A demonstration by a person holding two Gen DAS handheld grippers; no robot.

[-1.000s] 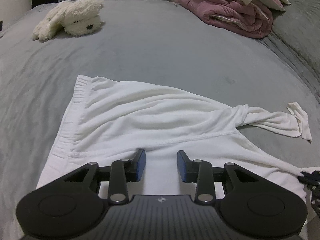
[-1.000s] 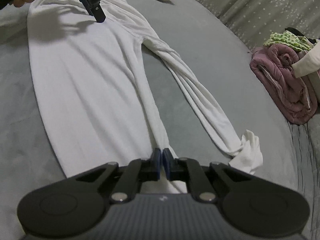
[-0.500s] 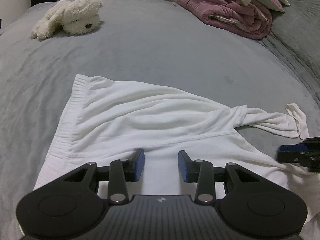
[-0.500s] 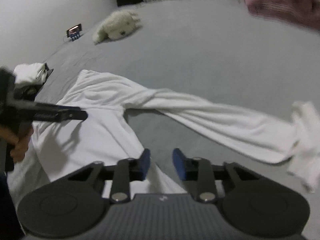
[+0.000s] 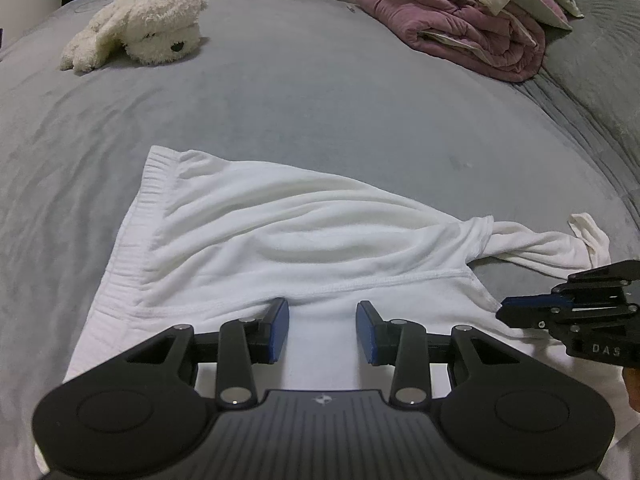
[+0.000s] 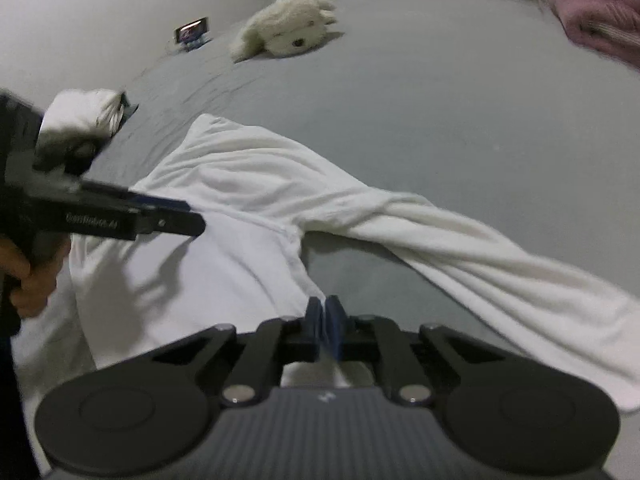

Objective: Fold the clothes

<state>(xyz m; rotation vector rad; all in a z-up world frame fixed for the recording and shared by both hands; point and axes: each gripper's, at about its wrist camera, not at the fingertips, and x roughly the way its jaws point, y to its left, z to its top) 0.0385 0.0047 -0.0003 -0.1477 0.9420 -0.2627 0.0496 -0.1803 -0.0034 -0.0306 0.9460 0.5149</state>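
A white long-sleeved top [image 5: 288,248] lies spread on the grey bed [image 5: 320,100], its body near and its ribbed hem at the far left in the left wrist view, with one sleeve [image 6: 500,264] running out to the right across the bedding. The left gripper [image 5: 322,328] hovers over the body of the top, its fingers apart and holding nothing, the cloth just ahead and beneath them. The right gripper [image 6: 323,320] has its fingers together at the top's near edge, below the armpit seam; whether cloth is pinched between them cannot be told. The sleeve's long axis slants away to the right of the right gripper, which is the nearer one to it. A plush toy [image 5: 140,28] sits at the far left and a pile of pink bedding [image 5: 460,20] at the far right, both well apart from the top, so nothing crowds a fold.
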